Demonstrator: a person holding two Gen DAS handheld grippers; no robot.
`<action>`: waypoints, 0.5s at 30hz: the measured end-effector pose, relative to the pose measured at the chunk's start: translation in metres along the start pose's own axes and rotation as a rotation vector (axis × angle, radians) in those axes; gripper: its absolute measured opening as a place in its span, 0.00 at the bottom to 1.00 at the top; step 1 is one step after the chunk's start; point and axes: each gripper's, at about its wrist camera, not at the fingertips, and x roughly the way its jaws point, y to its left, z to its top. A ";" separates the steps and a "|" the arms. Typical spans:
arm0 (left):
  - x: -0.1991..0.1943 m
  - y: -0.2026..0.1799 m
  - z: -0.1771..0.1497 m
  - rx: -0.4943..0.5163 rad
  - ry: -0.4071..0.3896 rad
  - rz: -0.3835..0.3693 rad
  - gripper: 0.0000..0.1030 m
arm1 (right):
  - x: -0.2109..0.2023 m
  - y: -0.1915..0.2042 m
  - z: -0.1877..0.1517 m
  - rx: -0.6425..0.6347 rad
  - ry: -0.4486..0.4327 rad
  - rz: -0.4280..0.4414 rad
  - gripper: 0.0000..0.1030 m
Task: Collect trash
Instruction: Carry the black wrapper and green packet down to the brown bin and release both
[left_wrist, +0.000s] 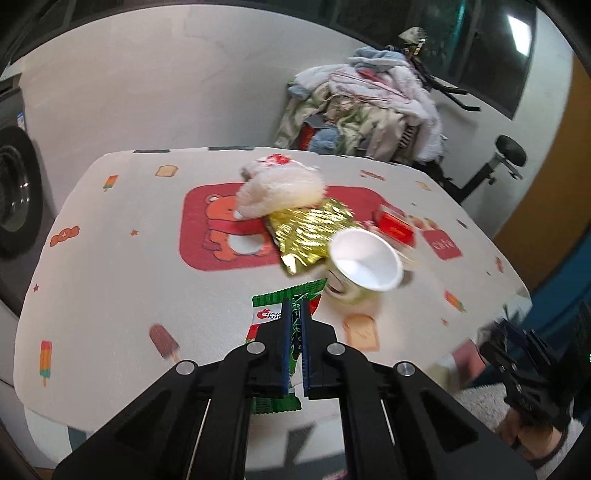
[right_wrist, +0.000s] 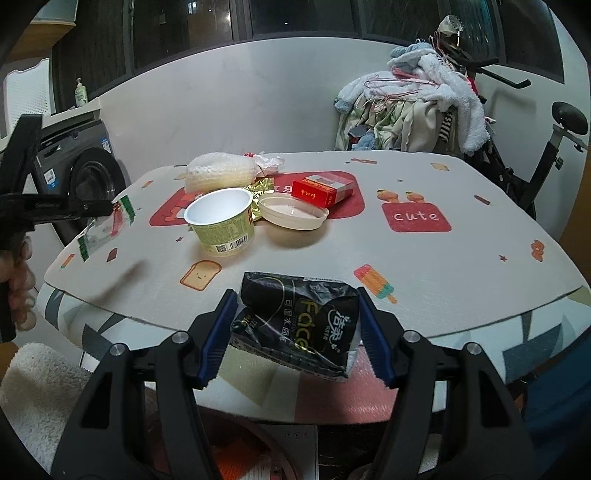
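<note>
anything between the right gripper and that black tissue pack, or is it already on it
Nothing visible stands between them. The black tissue pack already sits between the right gripper's blue pads, lifted at the table's near edge. Whether the pads press on it cannot be told. The cup and lid lie farther back.
</note>
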 end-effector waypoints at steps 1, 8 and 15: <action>-0.005 -0.004 -0.004 0.006 0.000 -0.008 0.05 | -0.004 0.000 -0.001 0.001 -0.002 -0.001 0.62; -0.031 -0.029 -0.039 0.047 0.009 -0.066 0.05 | -0.023 0.002 -0.008 -0.005 -0.014 -0.006 0.62; -0.044 -0.064 -0.096 0.097 0.066 -0.174 0.05 | -0.040 0.007 -0.016 -0.030 -0.026 -0.012 0.62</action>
